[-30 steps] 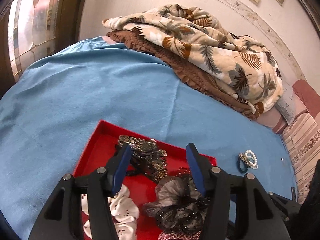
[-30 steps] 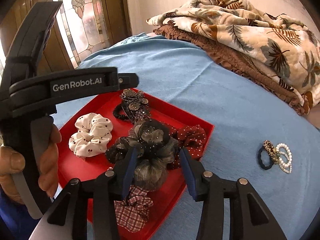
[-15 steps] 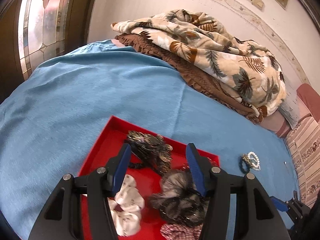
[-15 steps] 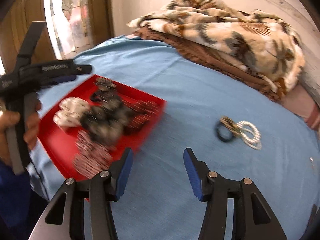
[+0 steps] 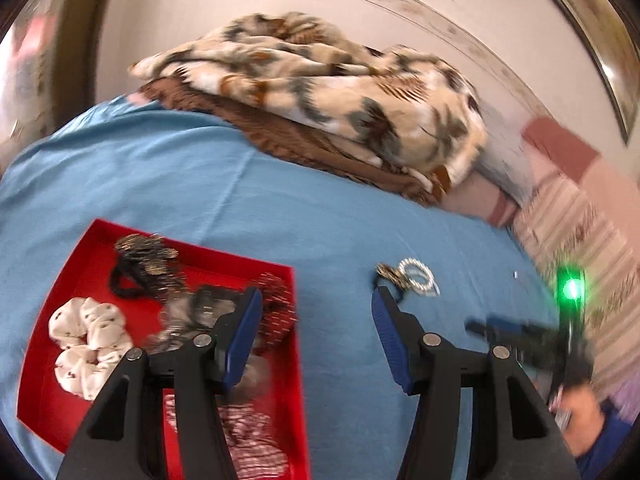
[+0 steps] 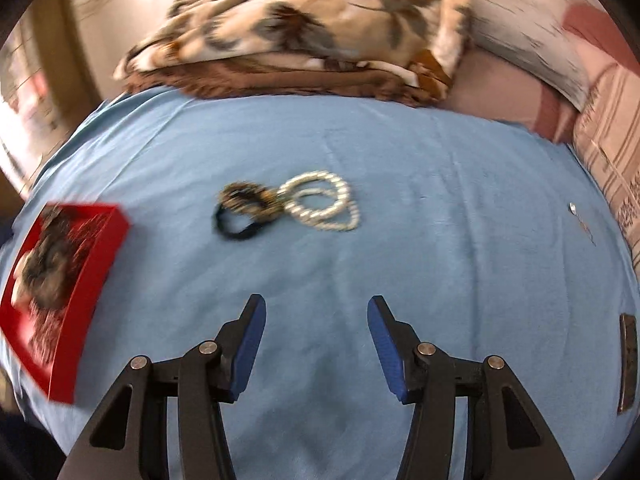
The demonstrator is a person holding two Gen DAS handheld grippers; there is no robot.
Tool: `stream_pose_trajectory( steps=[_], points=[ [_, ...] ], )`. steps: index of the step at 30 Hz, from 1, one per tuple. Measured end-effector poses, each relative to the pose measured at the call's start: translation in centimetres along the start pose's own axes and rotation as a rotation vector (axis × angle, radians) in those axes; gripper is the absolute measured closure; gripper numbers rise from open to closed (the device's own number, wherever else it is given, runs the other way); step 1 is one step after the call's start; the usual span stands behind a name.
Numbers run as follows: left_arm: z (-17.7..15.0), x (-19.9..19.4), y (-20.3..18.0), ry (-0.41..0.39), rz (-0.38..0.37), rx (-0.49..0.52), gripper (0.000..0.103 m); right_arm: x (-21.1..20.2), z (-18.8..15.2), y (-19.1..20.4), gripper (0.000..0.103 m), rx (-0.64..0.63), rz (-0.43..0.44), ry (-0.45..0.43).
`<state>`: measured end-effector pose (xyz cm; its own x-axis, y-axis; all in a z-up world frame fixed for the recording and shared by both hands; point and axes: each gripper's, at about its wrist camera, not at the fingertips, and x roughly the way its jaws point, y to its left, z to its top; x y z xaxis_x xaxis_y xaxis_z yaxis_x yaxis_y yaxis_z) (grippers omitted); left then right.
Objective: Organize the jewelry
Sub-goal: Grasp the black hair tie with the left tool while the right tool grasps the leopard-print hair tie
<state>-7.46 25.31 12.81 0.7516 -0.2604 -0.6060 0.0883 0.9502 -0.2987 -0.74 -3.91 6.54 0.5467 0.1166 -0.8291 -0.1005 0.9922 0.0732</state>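
A red tray (image 5: 52,364) on the blue bedsheet holds a white scrunchie (image 5: 86,344), a beaded hair piece (image 5: 146,258), a grey scrunchie and a plaid one. It also shows at the left edge of the right wrist view (image 6: 86,296). A pearl bracelet (image 6: 324,202) and a dark beaded hair tie (image 6: 242,210) lie together on the sheet, also seen in the left wrist view (image 5: 416,276). My left gripper (image 5: 316,336) is open and empty, over the tray's right edge. My right gripper (image 6: 314,344) is open and empty, short of the bracelet.
A folded leaf-print blanket (image 5: 340,96) on a brown one lies at the back of the bed (image 6: 440,240). Striped pillows (image 6: 608,128) are at the right. A small metal bit (image 6: 573,208) lies on the sheet at the right. The right hand-held gripper shows in the left wrist view (image 5: 532,336).
Both grippers have swung right. The right gripper left the tray and now faces the bracelet and hair tie. The tray has slid to the left in both views.
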Motion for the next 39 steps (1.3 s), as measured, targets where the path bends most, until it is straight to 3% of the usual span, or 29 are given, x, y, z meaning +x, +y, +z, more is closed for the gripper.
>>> stream_pose_trajectory(
  steps=[3, 7, 14, 16, 17, 18, 24, 31, 35, 39],
  points=[
    [-0.4, 0.8, -1.5, 0.017, 0.001, 0.06, 0.047, 1.1, 1.6, 0.1, 0.046, -0.001, 0.054, 0.011],
    [-0.4, 1.9, -1.4, 0.045, -0.003, 0.06, 0.047, 2.6, 3.2, 3.2, 0.046, -0.108, 0.103, 0.013],
    [-0.3, 3.9, -0.8, 0.082, 0.009, 0.057, 0.047, 6.9, 4.9, 8.6, 0.046, -0.317, 0.054, 0.028],
    [-0.2, 4.3, -0.9, 0.087, 0.008, 0.059, 0.047, 8.1, 5.1, 9.1, 0.056, -0.339, 0.016, 0.031],
    [-0.2, 4.5, -1.0, 0.09, 0.007, 0.06, 0.047, 8.4, 5.3, 9.0, 0.087, -0.337, 0.008, 0.04],
    [-0.2, 4.6, -1.2, 0.091, 0.006, 0.061, 0.047, 8.6, 5.4, 8.6, 0.096, -0.318, 0.012, 0.055],
    [-0.9, 5.2, -2.5, 0.112, 0.002, 0.092, 0.047, 5.4, 4.1, 3.2, 0.096, -0.149, 0.082, 0.031],
    [-1.6, 5.5, -4.8, 0.142, -0.018, 0.1, 0.047, 1.9, -1.8, -4.9, 0.095, 0.065, 0.138, 0.052],
    [-1.2, 7.2, -6.5, 0.194, -0.037, 0.071, 0.047, 1.7, -3.4, -8.1, 0.094, 0.144, 0.158, 0.047],
    [-0.7, 10.7, -8.4, 0.241, 0.004, 0.081, 0.047, 1.9, -4.0, -9.3, 0.093, 0.177, 0.181, 0.035]
  ],
)
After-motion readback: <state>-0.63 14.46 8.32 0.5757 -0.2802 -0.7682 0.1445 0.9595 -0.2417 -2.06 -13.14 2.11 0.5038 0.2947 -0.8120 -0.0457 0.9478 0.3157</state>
